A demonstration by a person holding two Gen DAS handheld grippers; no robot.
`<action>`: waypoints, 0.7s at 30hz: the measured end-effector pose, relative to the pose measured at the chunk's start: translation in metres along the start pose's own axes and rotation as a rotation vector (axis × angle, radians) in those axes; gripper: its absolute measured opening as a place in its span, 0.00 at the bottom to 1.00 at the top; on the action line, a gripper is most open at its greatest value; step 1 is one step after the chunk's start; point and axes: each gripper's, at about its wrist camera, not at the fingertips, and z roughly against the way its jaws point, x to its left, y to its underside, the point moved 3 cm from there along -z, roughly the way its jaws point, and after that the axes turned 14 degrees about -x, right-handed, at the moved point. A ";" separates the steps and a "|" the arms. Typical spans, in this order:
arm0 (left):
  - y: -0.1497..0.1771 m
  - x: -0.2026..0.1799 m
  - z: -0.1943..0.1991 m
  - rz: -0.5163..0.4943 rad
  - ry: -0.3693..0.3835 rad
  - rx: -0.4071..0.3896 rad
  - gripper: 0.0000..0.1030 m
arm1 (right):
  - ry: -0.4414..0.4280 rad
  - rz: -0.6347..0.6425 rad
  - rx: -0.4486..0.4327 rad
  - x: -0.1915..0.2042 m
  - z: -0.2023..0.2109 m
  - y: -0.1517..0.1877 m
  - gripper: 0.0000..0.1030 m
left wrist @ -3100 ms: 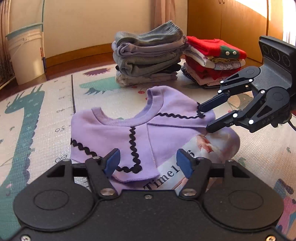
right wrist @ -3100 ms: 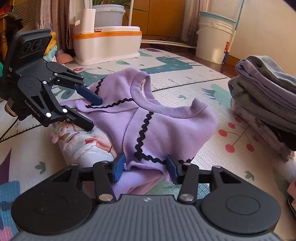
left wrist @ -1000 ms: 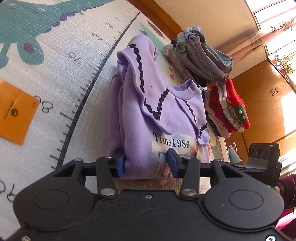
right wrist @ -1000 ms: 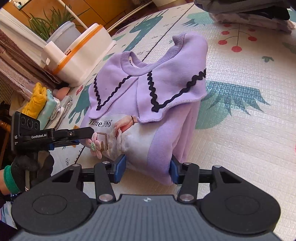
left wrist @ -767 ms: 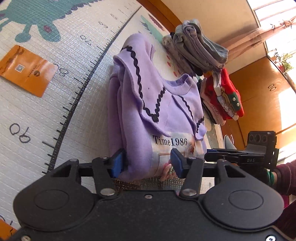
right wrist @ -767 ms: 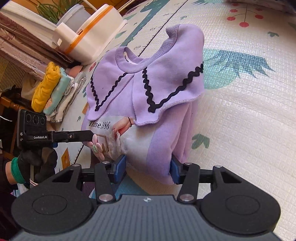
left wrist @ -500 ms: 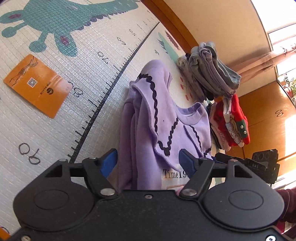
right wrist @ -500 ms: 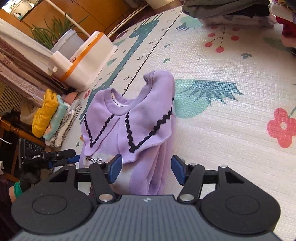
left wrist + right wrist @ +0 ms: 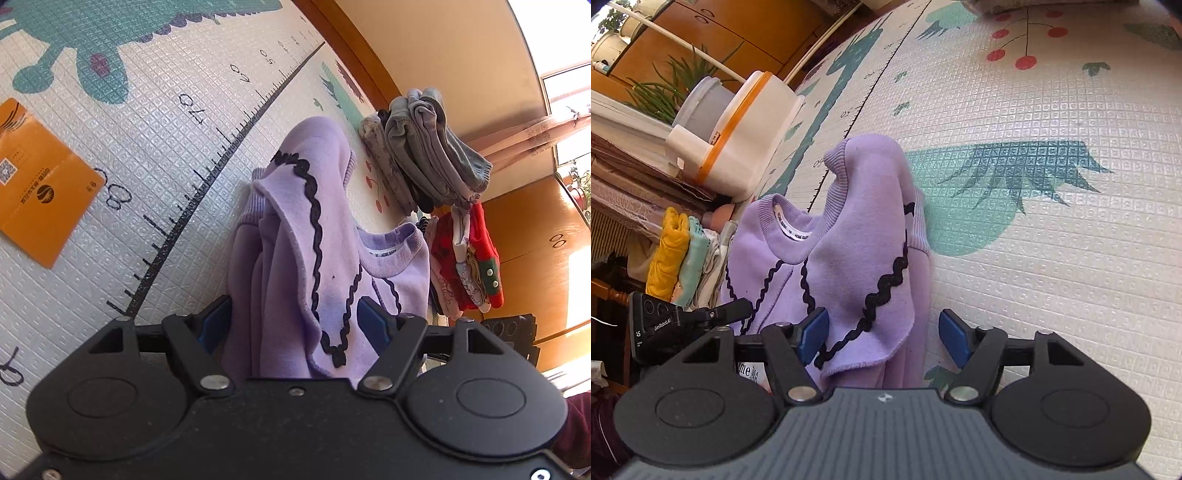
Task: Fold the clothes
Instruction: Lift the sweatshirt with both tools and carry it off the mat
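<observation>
A folded lilac sweater (image 9: 295, 221) with black wavy trim lies on the play mat (image 9: 155, 122), collar end farthest from me. My left gripper (image 9: 295, 326) stands open, its blue pads spread either side of the sweater's near edge. From the opposite side, the same sweater (image 9: 857, 251) sits between the spread pads of my right gripper (image 9: 884, 338), also open. The left gripper (image 9: 748, 306) shows in the right wrist view at the sweater's far side, fingers close together there. The sweater's near end is hidden behind both gripper bodies.
A stack of grey folded clothes (image 9: 432, 147) and a red and white stack (image 9: 469, 266) sit beyond the sweater. An orange card (image 9: 37, 184) lies on the mat. A white box with an orange band (image 9: 746, 133) and yellow and mint folded clothes (image 9: 670, 254) stand nearby.
A second ago both grippers were shut on the sweater's near edge. Both have opened wide since and moved closer over it, hiding the printed front.
</observation>
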 end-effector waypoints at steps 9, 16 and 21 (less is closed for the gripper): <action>0.006 -0.013 -0.007 -0.012 -0.005 0.016 0.68 | -0.019 -0.075 0.007 -0.001 -0.001 0.003 0.60; 0.008 -0.012 -0.002 0.036 -0.012 0.014 0.35 | -0.028 -0.109 0.000 0.002 -0.009 0.002 0.53; 0.001 -0.014 0.033 0.079 -0.006 -0.015 0.33 | -0.064 -0.142 0.057 0.011 -0.009 -0.002 0.37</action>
